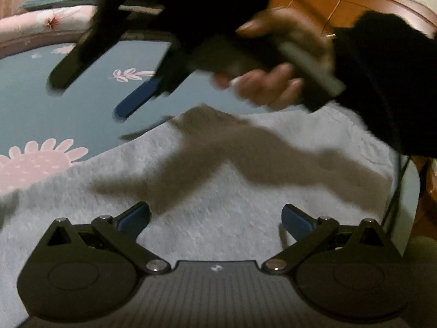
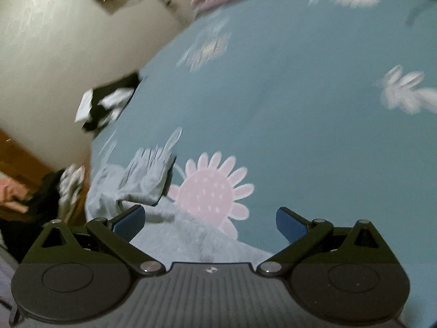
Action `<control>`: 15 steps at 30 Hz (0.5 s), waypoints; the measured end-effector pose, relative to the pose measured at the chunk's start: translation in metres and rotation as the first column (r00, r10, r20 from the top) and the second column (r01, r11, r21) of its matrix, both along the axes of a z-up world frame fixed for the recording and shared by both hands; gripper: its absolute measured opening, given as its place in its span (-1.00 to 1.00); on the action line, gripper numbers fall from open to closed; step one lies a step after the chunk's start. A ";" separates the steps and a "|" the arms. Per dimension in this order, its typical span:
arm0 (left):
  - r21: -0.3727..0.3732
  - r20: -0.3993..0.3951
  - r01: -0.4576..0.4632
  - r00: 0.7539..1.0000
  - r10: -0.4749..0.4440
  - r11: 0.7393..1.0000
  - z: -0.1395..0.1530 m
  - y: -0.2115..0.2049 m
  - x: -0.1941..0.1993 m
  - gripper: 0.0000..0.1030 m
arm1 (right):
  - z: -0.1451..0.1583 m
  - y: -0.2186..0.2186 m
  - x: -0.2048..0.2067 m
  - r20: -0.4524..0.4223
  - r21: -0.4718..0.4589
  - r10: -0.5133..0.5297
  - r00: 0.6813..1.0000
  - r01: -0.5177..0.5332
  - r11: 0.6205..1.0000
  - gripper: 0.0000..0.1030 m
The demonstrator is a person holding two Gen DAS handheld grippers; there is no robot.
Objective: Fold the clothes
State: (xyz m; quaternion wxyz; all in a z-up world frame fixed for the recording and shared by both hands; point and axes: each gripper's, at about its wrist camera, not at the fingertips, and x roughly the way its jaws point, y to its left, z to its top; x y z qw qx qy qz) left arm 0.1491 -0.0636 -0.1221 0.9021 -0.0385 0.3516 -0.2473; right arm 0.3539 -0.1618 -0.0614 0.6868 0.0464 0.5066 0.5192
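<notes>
A pale grey fleece garment [image 1: 218, 191] lies spread on the bed [image 1: 41, 104], at its near edge. Its surface is fluffy and soft, almost white. In the right wrist view one ribbed cuff [image 2: 148, 175] of it lies bunched near the left edge of the bed, beside a pink flower print [image 2: 210, 194] on the teal sheet.

The left gripper [image 1: 215, 218] hangs over the garment with its jaws wide apart and nothing between them. The right gripper [image 2: 210, 220] is also wide and holds nothing; in the left wrist view it is above the garment's far edge, held by a hand [image 1: 275, 63] in a black sleeve [image 1: 387, 82].
</notes>
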 end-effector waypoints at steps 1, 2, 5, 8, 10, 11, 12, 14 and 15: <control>-0.011 -0.007 0.001 1.000 -0.001 1.000 0.000 0.001 0.003 0.98 | -0.009 0.010 0.006 -0.035 -0.008 0.036 0.999 -0.036 0.999 1.00; -0.023 -0.015 0.002 1.000 -0.003 1.000 0.001 0.003 0.005 0.98 | -0.014 0.014 0.004 -0.045 -0.023 0.068 0.997 -0.069 0.997 1.00; -0.049 -0.028 0.009 1.000 -0.010 0.999 0.001 0.008 0.007 0.98 | -0.025 0.022 -0.008 -0.065 -0.058 0.151 0.986 -0.155 0.986 1.00; -0.045 -0.029 0.015 0.999 -0.016 0.999 0.001 0.007 0.008 0.98 | -0.013 0.016 -0.030 -0.024 -0.069 0.197 0.980 -0.198 0.978 1.00; -0.042 -0.028 0.013 1.000 -0.014 0.999 0.001 0.006 0.008 0.98 | -0.005 0.008 -0.042 -0.002 -0.064 0.193 0.981 -0.193 0.979 1.00; -0.040 -0.027 0.012 1.000 -0.013 0.999 0.002 0.005 0.009 0.98 | -0.001 0.004 -0.048 0.009 -0.061 0.191 0.982 -0.190 0.980 1.00; -0.038 -0.026 0.011 1.000 -0.012 0.999 0.002 0.004 0.009 0.98 | 0.003 -0.001 -0.054 0.019 -0.058 0.182 0.983 -0.181 0.982 1.00; -0.031 -0.025 0.008 1.000 -0.009 1.000 0.002 0.002 0.011 0.98 | 0.009 -0.008 -0.065 0.034 -0.058 0.177 0.984 -0.174 0.983 1.00; -0.026 -0.024 0.007 1.000 -0.007 1.000 0.002 0.001 0.011 0.98 | 0.011 -0.011 -0.070 0.048 -0.061 0.175 0.983 -0.172 0.983 1.00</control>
